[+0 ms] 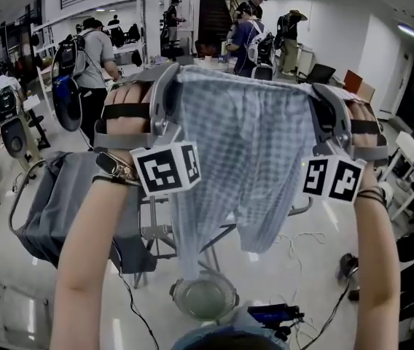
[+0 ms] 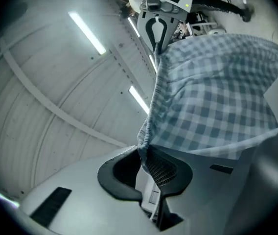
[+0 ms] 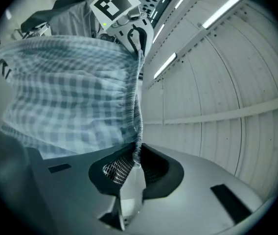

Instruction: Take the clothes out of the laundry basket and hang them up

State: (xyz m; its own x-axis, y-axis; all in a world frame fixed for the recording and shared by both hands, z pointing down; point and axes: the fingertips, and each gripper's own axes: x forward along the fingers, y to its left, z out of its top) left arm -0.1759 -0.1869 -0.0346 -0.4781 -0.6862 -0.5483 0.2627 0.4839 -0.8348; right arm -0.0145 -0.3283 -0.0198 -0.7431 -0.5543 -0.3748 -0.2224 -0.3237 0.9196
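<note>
Crowded hall with a glossy pale floor (image 1: 156, 301): checked garment held up between two grippers.
The left gripper (image 2: 146, 161) is clamped on one end of the gathered waistband of the blue-and-white checked cloth shorts (image 1: 247, 159), and the right gripper (image 3: 131, 166) is clamped on the other end. The shorts hang spread between them, legs down. A grey garment (image 1: 68, 203) drapes on a frame at left.

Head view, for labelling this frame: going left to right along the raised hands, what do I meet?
In order: left hand → left gripper → checked shorts, gripped at both top corners → right gripper → right hand.
</note>
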